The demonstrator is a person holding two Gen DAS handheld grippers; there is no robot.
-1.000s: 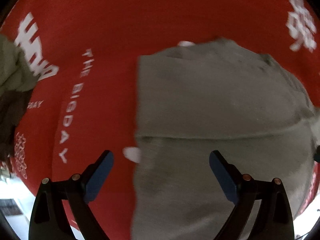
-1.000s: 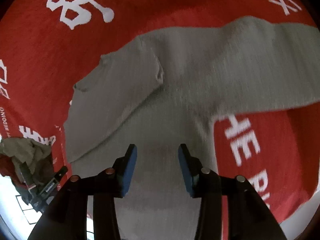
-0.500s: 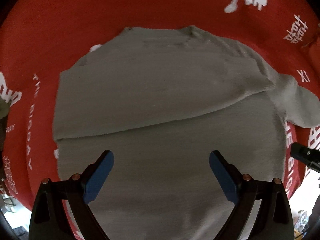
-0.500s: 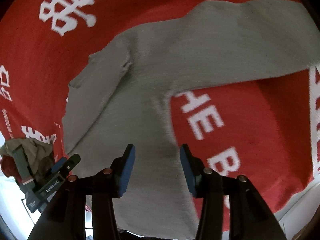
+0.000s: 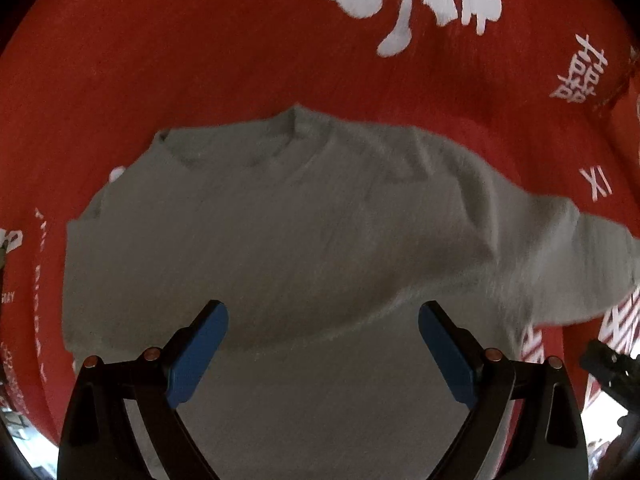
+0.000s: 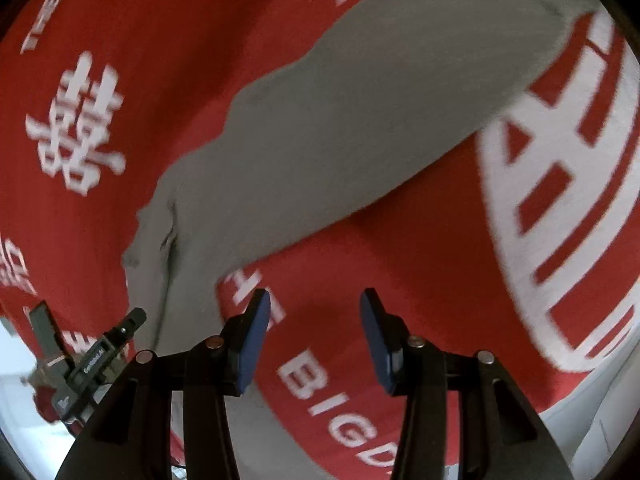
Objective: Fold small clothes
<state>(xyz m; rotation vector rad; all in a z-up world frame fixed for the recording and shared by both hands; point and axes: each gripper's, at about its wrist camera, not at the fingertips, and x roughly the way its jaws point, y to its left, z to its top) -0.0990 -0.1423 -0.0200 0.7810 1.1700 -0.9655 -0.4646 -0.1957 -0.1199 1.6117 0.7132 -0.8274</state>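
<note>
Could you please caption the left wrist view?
Open left gripper above a grey long-sleeved top on a red printed cloth.

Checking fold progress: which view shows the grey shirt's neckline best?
The left wrist view: the grey shirt fills it, with the neckline at its top edge. The right wrist view shows mainly one outstretched sleeve.

Both views are rather dim, and the light is soft, without hard shadows or glare. The red cloth point(image 5: 200, 60) looks saturated and a little grainy. The fisheye lens bends the white letters near the edges, and the corners go black. Motion blur smears the grey garment point(image 6: 360, 128) and the print in the right wrist view. Bright overexposed patches appear at the lower corners.
</note>
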